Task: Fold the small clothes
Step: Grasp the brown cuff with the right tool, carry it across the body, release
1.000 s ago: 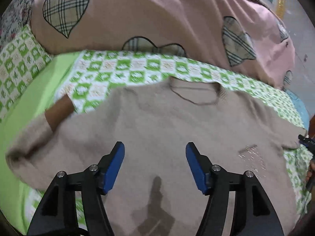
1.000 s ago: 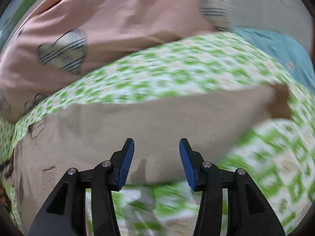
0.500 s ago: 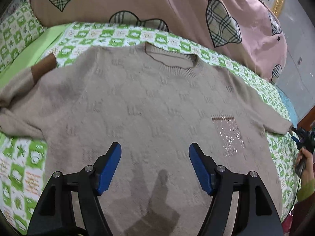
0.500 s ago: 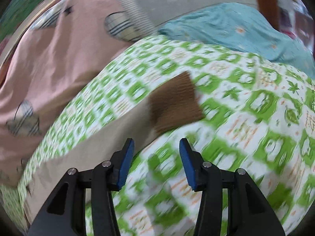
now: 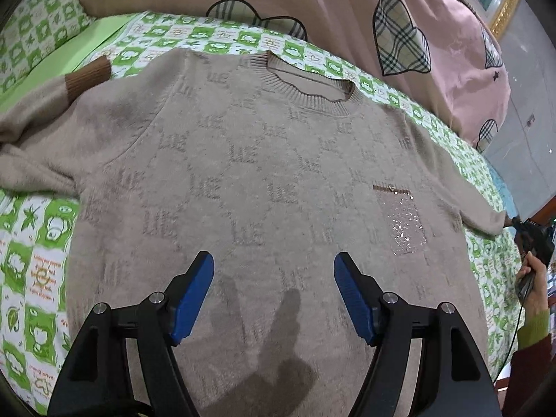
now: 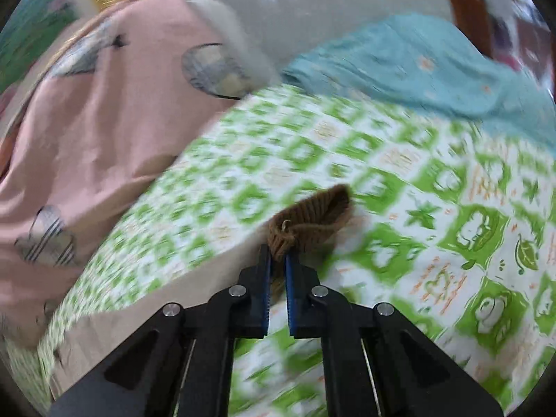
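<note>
A beige knit sweater (image 5: 264, 180) lies face up and spread flat on the green-and-white patterned bedsheet (image 5: 31, 260), neck away from me, with a sparkly chest pocket (image 5: 403, 222). Its left sleeve bends back, ending in a brown cuff (image 5: 87, 76). My left gripper (image 5: 272, 278) is open and empty, hovering over the sweater's lower middle. My right gripper (image 6: 278, 260) is shut on the brown cuff (image 6: 312, 215) of the right sleeve, which is bunched between the blue pads; the sleeve (image 6: 139, 309) trails off to the left. The right gripper also shows in the left wrist view (image 5: 531, 239).
A pink quilt with plaid hearts (image 5: 347, 17) is piled along the far side of the bed. A teal cloth (image 6: 417, 62) lies beyond the sheet at the right. A brown wooden post (image 6: 465, 7) stands at the far right.
My right gripper closed on the brown cuff of the right sleeve, which lay flat and free before. The left gripper stayed open and drew back slightly over the sweater.
</note>
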A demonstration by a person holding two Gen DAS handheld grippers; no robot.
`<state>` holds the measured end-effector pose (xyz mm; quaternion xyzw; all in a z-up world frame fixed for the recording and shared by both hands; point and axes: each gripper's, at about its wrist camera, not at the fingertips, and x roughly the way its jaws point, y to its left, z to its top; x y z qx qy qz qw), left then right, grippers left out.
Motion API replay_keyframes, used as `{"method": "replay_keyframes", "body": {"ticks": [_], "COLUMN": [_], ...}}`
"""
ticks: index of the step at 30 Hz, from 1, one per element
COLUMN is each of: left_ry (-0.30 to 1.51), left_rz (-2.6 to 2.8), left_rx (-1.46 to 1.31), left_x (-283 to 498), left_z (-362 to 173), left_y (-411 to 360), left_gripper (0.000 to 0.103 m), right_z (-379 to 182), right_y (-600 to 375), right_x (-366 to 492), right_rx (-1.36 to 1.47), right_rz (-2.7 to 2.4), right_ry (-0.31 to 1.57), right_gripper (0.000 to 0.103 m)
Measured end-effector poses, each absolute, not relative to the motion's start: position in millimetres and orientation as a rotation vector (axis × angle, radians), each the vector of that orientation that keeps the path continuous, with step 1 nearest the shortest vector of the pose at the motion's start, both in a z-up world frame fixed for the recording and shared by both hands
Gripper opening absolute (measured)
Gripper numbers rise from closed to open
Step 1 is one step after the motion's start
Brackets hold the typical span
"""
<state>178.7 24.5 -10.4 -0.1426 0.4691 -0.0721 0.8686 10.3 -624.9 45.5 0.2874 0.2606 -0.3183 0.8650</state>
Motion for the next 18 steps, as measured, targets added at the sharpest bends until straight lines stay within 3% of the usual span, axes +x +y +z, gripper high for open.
{"method": "replay_keyframes", "body": {"ticks": [7,18], "left_ry": [0.961,0.897], "left_rz": [-0.146,-0.165], "left_rx": [-0.341,-0.366], "left_x": [164,142], "left_z": [-8,-2], "left_y": [40,78], "left_gripper": [0.072,0.074], "right_z": [69,8], "right_y": [-490,-237], "right_x": [80,188], "right_rx": [0.452,0.529], "right_rz": [-0.303,0.285], "right_ry": [0.629,0.834], "right_gripper": [0.008,0.008]}}
